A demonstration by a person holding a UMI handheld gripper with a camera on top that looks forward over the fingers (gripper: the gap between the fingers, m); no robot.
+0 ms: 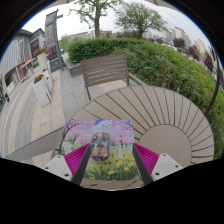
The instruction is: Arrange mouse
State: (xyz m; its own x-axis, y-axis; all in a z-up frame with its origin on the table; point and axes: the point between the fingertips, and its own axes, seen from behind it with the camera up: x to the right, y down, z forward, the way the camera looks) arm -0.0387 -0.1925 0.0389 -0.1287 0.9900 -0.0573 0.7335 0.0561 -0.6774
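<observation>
Mouse [101, 140], dark, sits lower centre on a flowery mousepad [100, 150] on the slatted round table [170, 115]. I have the gripper [105, 158] level and low, fingers wide apart flanking the mouse, gripping nothing. Chair [105, 70] and hedge [165, 60] beyond.

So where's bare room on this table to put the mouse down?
The slatted round table is bare beyond and beside the colourful mousepad, out to the far rim near the chair. The mousepad is clear around the mouse. It is tight only at the near edge, where the gripper has its open fingers either side of the mouse.
</observation>
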